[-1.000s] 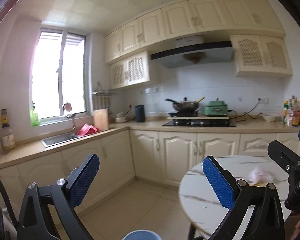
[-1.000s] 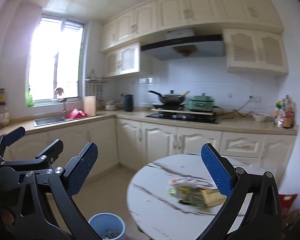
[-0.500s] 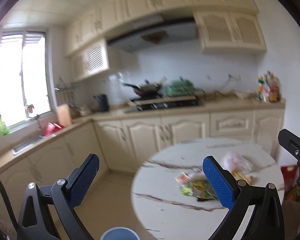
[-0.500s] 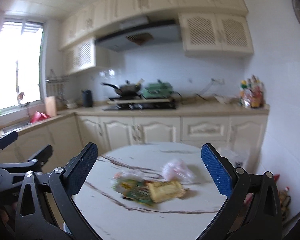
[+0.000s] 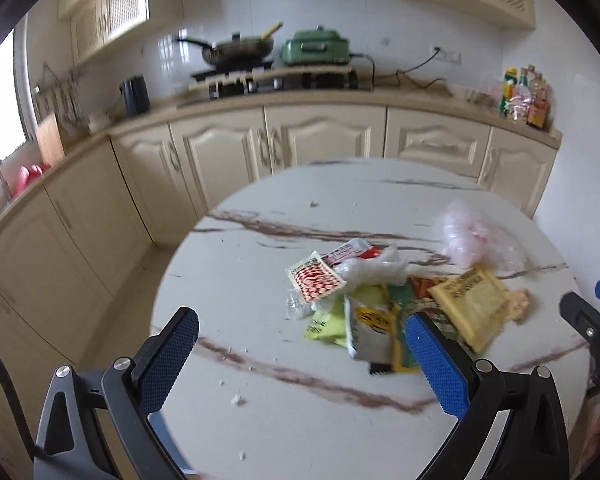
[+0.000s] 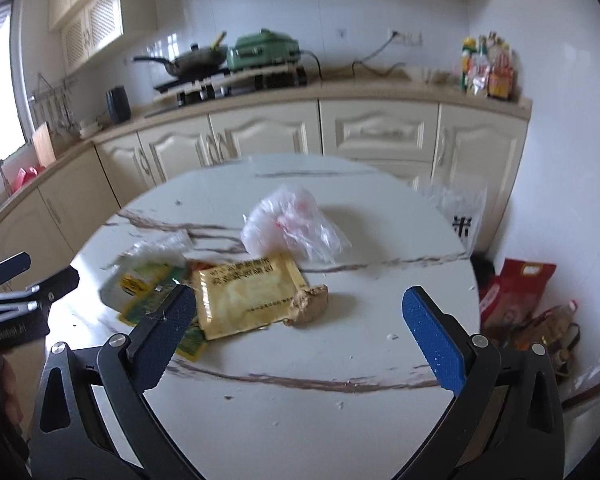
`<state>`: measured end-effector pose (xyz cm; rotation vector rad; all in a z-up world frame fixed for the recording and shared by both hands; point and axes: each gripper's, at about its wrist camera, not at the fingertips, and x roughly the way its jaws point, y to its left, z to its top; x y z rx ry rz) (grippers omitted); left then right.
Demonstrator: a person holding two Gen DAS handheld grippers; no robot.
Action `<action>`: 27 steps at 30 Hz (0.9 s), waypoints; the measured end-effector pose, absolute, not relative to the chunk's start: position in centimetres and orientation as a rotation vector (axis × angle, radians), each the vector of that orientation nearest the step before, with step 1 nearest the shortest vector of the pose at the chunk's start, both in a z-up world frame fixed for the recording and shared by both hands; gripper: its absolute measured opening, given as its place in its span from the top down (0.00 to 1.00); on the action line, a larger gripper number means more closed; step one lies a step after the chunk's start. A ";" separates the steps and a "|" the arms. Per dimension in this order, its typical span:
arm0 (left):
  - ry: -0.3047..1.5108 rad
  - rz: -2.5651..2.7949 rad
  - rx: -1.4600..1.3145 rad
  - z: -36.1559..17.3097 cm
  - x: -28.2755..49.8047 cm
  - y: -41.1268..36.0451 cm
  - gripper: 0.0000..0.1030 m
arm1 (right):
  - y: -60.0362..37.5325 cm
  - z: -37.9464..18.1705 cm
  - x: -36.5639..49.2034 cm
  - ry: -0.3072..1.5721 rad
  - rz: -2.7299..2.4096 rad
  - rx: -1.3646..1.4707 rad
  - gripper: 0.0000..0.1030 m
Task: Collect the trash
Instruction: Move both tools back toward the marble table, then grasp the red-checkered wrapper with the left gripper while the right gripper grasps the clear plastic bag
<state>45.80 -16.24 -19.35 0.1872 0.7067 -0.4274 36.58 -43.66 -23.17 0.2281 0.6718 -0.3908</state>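
White marble table [image 5: 284,420] carries the trash: a yellow packet [image 6: 248,294] lies among green and checked wrappers [image 5: 318,282], a crumpled clear bag [image 6: 290,226] just behind; my left gripper [image 5: 302,360] and my right gripper [image 6: 300,330] both hover above it, jaws spread wide, holding nothing.

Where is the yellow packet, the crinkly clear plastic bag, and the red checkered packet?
yellow packet [image 6: 248,296], right wrist view, middle of its flat face.
clear plastic bag [image 6: 288,228], right wrist view, centre of the crumpled bundle.
red checkered packet [image 5: 316,280], left wrist view, middle of the checkered print.
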 end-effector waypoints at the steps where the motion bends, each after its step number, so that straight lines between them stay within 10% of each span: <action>1: 0.718 -0.425 0.196 -19.4 46.8 -16.4 0.01 | -44.1 -23.5 36.9 0.682 -0.387 0.233 0.00; 27: 0.897 -0.503 -0.046 -23.9 64.2 -18.8 0.15 | -47.4 -23.4 44.6 0.763 -0.335 0.166 0.00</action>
